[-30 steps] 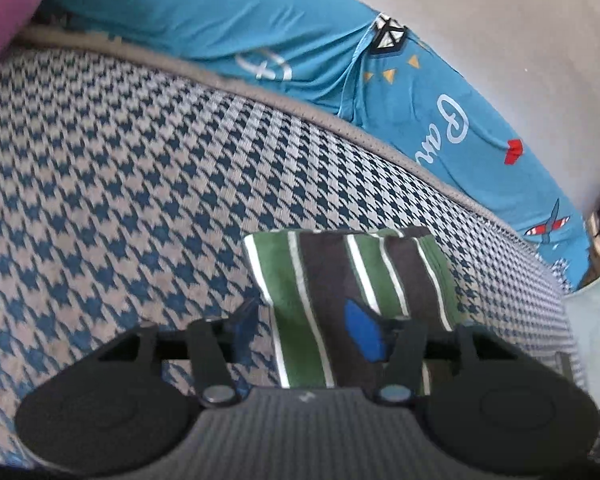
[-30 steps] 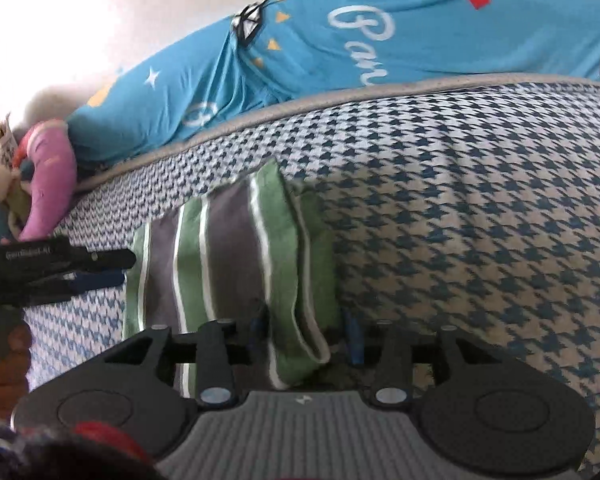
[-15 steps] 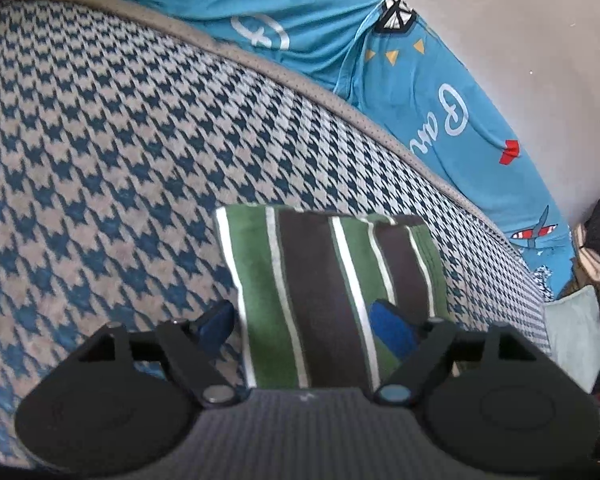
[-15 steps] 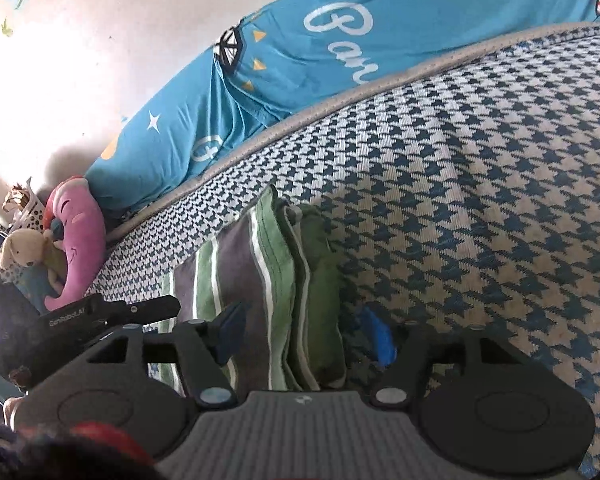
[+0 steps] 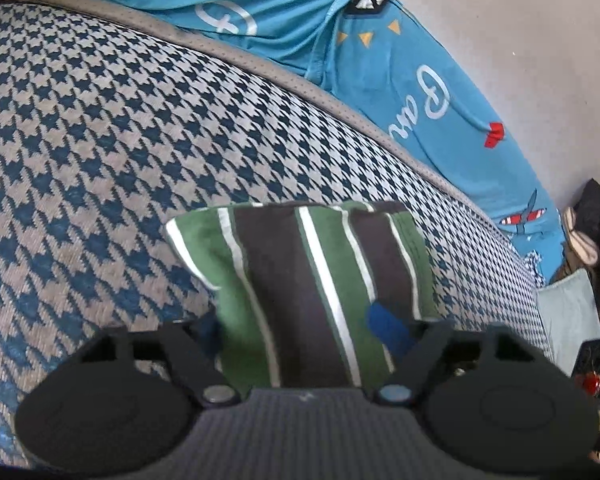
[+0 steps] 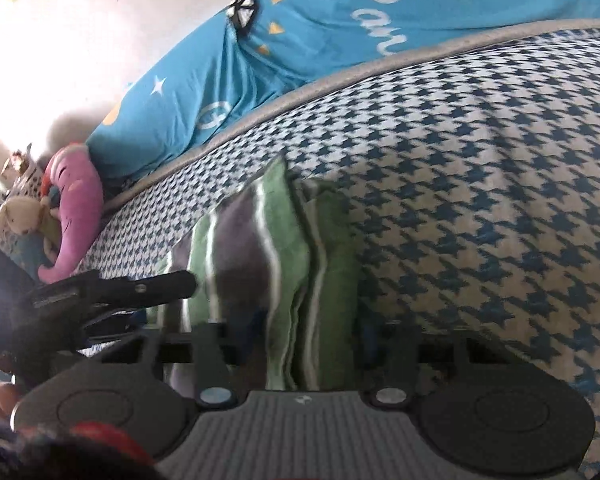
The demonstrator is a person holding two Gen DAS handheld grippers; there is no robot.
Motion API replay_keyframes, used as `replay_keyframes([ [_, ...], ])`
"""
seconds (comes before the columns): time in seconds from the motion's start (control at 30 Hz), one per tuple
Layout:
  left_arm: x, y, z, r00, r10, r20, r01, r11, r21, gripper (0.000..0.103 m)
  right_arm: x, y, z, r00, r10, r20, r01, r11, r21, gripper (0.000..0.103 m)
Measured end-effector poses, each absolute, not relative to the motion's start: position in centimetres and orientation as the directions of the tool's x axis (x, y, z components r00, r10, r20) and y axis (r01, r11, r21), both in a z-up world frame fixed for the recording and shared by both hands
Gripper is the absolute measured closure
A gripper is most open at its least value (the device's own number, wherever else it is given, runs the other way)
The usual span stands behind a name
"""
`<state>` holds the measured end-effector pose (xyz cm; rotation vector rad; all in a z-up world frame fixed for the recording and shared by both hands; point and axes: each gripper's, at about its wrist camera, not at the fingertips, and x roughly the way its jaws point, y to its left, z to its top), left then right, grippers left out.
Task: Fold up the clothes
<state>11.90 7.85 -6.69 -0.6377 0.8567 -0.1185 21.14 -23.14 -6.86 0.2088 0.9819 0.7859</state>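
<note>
Striped folded garment; pink plush, perhaps, right view only.

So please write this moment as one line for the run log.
striped garment: folded on houndstooth bed | left gripper: open, straddling it | right gripper: open, straddling it

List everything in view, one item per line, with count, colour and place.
Folded garment: one, green, dark and white stripes, lying on the houndstooth cover between both tongs.
Houndstooth cover: one, blue and beige, spread over the bed.
Printed sheet: one, bright turquoise with white lettering, along the far edge by the wall.
Plush toys: a few, pink and tan, piled at the bed's far left in the right wrist view.
Left tongs: one, black with blue pads, open, straddling the garment.
Right tongs: one, black, astride the garment's folded edge; blurred.
Person's hand: partly visible, lower left of the right wrist view.
</note>
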Motion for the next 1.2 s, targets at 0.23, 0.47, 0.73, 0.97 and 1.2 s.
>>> replay_keyframes([
  [0.23, 11.2, 6.6, -4.8, 0.682, -0.316, -0.66, -0.095, 0.856, -0.508, 0.076, 20.7, -23.2, -6.2, 0.343, 0.662, -0.666, -0.527, 0.723, 0.447, 0.077],
  [0.47, 10.2, 4.7, -1.7, 0.734, -0.182, -0.654, -0.054, 0.945, -0.323, 0.085, 19.1, -22.5, -4.2, 0.4, 0.662, -0.634, -0.602, 0.712, 0.363, 0.079],
  [0.73, 10.1, 5.8, -2.3, 0.717, -0.188, -0.672, -0.091, 0.93, -0.357, 0.085, 19.0, -22.6, -4.0, 0.398, 0.664, -0.633, -0.591, 0.713, 0.376, 0.079],
  [0.97, 11.4, 8.8, -5.6, 0.636, -0.296, -0.713, -0.192, 0.834, -0.518, 0.064, 20.4, -23.4, -5.8, 0.362, 0.639, -0.678, -0.515, 0.744, 0.426, 0.076],
  [1.2, 10.7, 10.1, -6.6, 0.643, -0.373, -0.669, -0.193, 0.766, -0.613, 0.041, 21.1, -24.2, -6.8, 0.351, 0.641, -0.683, -0.465, 0.752, 0.467, 0.071],
])
